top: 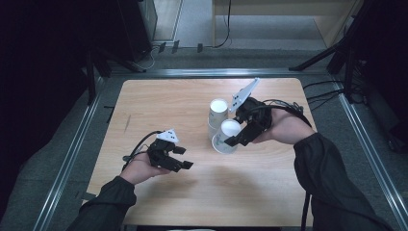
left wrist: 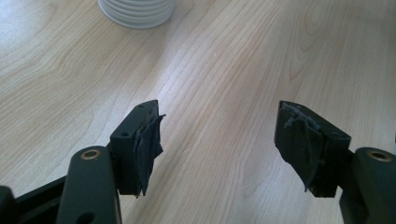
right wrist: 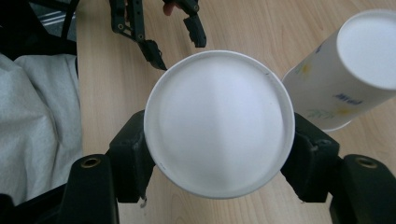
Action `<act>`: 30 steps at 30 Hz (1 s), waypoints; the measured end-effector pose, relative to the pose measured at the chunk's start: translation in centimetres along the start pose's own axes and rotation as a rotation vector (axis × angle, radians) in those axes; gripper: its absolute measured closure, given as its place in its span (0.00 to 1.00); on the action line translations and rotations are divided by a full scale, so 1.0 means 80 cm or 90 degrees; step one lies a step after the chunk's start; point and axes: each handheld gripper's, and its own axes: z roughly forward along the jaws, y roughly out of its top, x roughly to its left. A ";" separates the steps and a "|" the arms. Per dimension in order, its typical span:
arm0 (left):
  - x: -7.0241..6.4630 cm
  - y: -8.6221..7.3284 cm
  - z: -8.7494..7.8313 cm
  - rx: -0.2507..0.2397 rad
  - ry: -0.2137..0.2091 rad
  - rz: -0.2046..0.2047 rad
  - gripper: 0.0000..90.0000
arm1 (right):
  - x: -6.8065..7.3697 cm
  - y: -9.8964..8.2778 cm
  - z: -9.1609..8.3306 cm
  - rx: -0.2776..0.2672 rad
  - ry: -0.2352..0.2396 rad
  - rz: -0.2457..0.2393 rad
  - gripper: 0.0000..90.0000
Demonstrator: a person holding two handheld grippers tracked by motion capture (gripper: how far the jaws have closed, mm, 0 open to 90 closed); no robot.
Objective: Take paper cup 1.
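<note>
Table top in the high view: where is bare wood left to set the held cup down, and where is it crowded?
Bare: the far left corner of the table and the near strip between the sleeves. Crowded: right of centre, where the right gripper holds an upside-down cup beside the second cup.

high view dim, dark edges | gripper views bright, sharp
</note>
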 end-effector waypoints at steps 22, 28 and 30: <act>-0.014 0.004 0.003 -0.007 -0.039 0.063 0.17 | 0.010 -0.077 0.091 -0.099 0.060 0.042 0.38; -0.017 0.004 0.003 -0.024 -0.063 0.075 0.18 | 0.015 -0.086 0.099 -0.129 0.063 0.053 0.38; -0.019 0.005 0.003 -0.024 -0.070 0.076 0.18 | 0.018 -0.088 0.101 -0.136 0.062 0.056 0.38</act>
